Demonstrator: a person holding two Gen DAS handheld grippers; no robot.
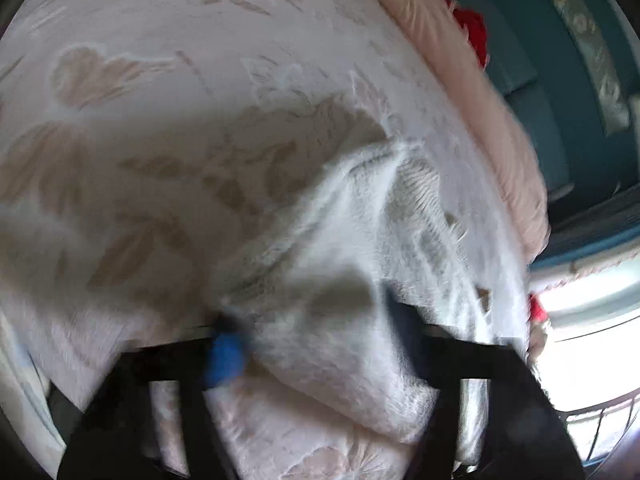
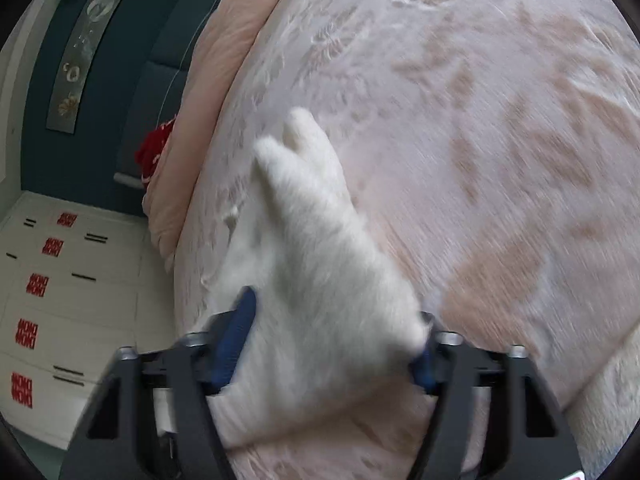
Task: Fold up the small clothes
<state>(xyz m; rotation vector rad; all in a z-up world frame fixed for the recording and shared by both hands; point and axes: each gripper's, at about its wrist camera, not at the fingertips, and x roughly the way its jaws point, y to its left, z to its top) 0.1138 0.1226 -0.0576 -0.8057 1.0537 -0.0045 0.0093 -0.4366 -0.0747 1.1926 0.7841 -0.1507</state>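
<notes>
You are working over a wide pink bedspread with a pale leaf pattern, and the white fuzzy garment lies on it near the edge beside the pink pillow, partly bunched and draped across both tools, so by my reading the fold is only begun and most of it remains. Your left gripper has its fingers spread wide with the knit lying between them, though blur stops me from telling whether it truly holds anything. Your right gripper likewise stands wide apart with the garment heaped between its blue pads, not pinched.
</notes>
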